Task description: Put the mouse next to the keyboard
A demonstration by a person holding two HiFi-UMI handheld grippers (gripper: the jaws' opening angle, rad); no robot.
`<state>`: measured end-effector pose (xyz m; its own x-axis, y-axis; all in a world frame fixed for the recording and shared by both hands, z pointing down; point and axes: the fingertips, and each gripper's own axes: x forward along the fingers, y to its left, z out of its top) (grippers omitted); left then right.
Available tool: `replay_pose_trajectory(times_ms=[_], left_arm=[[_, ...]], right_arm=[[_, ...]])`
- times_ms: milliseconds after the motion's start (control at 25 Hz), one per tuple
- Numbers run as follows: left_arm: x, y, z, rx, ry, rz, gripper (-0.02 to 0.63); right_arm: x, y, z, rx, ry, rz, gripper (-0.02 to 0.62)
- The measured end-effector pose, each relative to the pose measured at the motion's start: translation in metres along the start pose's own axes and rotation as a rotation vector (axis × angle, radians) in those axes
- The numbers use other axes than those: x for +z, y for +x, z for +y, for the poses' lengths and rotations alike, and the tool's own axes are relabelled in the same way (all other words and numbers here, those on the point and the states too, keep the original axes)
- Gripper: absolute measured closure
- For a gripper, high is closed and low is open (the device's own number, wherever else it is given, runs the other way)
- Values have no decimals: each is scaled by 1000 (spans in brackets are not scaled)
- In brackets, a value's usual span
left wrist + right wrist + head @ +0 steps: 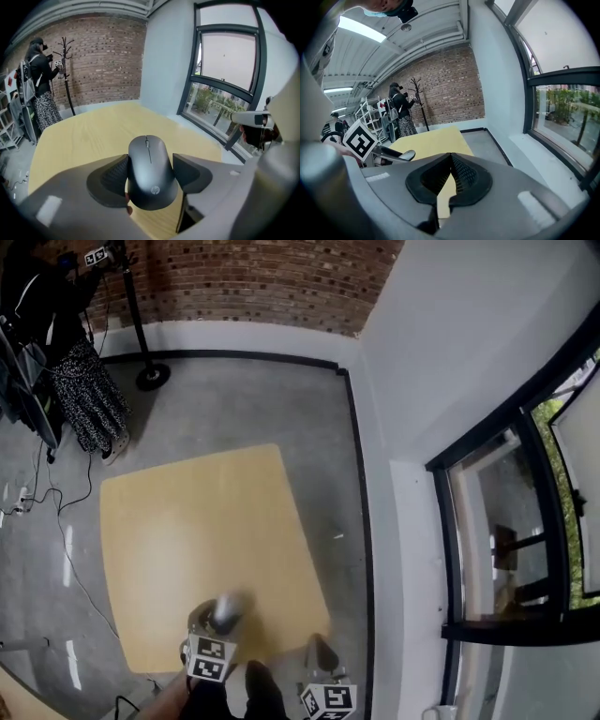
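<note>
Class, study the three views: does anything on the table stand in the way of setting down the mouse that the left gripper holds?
Nothing visible does. The left gripper is clamped on the black computer mouse above the light wooden table, whose top is bare. No keyboard shows in any view, so the exact spot cannot be placed.

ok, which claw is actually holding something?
The left claw: a black mouse is gripped in it. The right claw is closed with nothing in it.

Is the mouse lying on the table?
No, the mouse is clamped between the left gripper's jaws, held above the table.
</note>
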<state>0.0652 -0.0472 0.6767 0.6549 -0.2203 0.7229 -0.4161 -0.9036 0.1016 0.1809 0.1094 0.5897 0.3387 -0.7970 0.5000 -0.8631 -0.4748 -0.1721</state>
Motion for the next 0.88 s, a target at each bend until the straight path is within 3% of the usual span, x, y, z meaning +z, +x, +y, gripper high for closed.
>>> replay_pose_trajectory(times_ms=[880], left_arm=[[0,49,-95,-147,145,59,308]], right_arm=[[-35,-45,-74,-175,116,-22,581]])
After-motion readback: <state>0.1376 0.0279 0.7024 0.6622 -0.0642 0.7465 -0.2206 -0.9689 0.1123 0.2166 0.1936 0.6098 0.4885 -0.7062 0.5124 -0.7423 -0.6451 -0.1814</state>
